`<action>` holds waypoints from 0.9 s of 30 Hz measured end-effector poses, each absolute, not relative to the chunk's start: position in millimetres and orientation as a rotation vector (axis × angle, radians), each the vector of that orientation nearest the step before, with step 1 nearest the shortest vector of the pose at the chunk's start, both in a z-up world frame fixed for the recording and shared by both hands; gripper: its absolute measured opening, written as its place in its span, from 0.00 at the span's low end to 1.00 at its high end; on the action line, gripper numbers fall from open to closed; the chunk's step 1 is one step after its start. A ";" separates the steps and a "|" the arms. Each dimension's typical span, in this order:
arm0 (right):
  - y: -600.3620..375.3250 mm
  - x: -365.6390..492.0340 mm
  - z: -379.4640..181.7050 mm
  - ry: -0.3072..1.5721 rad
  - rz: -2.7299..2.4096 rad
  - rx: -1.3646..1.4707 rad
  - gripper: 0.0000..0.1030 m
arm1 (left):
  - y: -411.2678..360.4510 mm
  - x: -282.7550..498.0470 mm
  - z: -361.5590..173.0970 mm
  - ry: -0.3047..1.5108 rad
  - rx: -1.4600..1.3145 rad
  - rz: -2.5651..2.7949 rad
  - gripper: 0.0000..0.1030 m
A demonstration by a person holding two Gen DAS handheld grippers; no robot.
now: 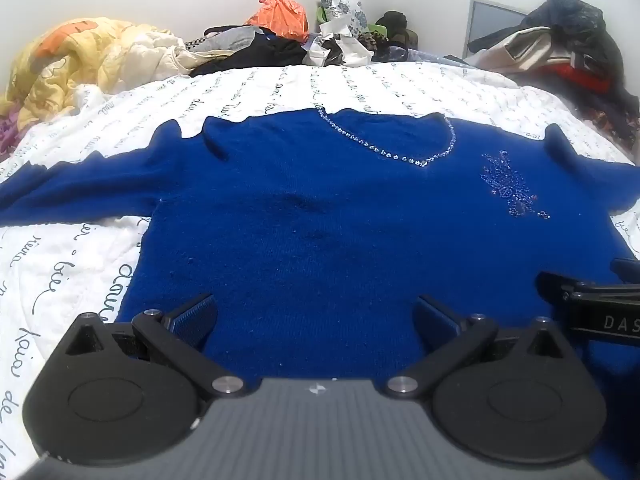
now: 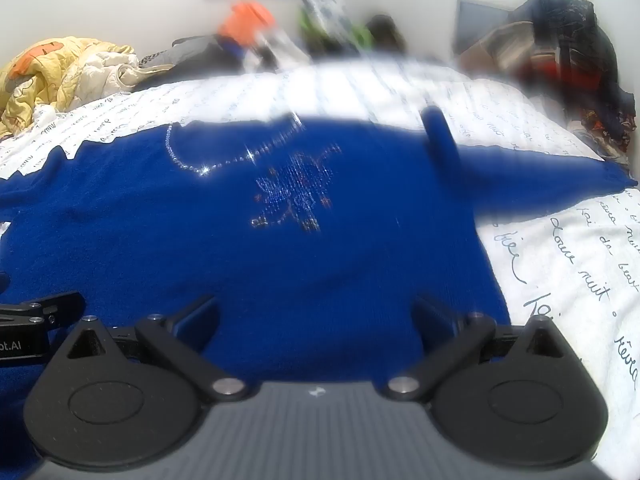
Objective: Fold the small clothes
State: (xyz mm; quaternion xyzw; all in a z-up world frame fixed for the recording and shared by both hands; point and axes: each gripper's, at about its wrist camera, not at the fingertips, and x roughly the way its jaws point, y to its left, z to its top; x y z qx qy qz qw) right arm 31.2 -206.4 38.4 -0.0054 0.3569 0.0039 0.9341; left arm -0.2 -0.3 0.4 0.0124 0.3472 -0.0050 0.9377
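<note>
A royal blue knit sweater (image 1: pixel 320 208) lies spread flat on the bed, sleeves out to both sides, with a rhinestone V neckline (image 1: pixel 400 148) and a beaded motif (image 1: pixel 512 188). It also shows in the right wrist view (image 2: pixel 240 248), blurred. My left gripper (image 1: pixel 316 320) is open and empty, low over the sweater's near hem. My right gripper (image 2: pixel 316 320) is open and empty over the hem further right, and part of it shows in the left wrist view (image 1: pixel 592 300).
The bed has a white quilt with black script (image 1: pixel 60 280). A yellow comforter (image 1: pixel 72 60) is bunched at the back left. Clothes and an orange bag (image 1: pixel 280 16) are piled at the headboard. More clothes (image 1: pixel 568 40) are heaped at the back right.
</note>
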 end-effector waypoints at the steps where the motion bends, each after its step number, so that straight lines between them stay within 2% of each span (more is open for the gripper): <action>1: -206.6 30.8 38.4 0.728 0.008 -0.011 1.00 | -0.4 -0.6 0.6 0.709 0.025 -0.012 1.00; 27: -204.9 31.9 38.3 0.725 0.005 -0.014 1.00 | -1.0 -1.6 0.5 0.713 0.014 -0.017 1.00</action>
